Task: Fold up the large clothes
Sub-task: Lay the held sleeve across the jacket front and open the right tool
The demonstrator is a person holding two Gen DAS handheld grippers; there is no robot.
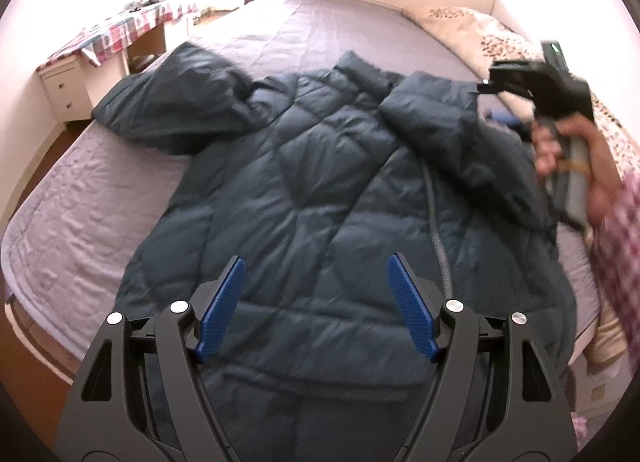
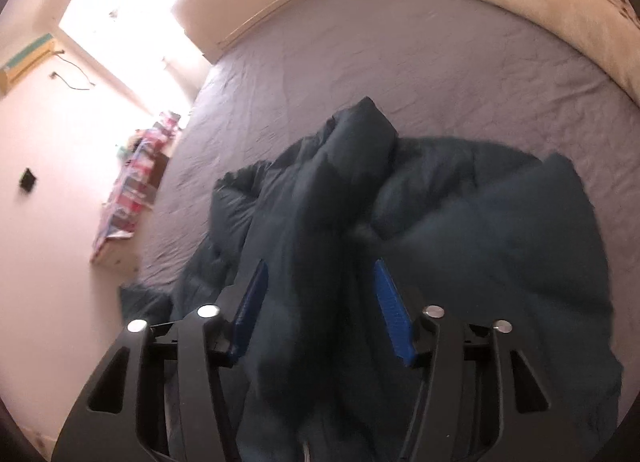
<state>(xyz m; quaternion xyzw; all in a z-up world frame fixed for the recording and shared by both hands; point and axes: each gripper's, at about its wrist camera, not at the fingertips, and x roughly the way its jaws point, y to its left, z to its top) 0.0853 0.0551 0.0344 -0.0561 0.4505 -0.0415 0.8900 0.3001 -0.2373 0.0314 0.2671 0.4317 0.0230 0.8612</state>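
A big dark puffy coat (image 1: 320, 182) is spread flat on the bed (image 1: 80, 190), with one sleeve (image 1: 168, 102) flopped out to the side. The left claw (image 1: 316, 302) is held just above the coat's bottom part, with its blue pads (image 1: 222, 310) far apart and nothing gripped. The right claw (image 2: 320, 310) is held over the bunched-up side of the coat. Its pads (image 2: 390, 310) are partly open with coat cloth seen between them, but it cannot be told if the cloth is pinched.
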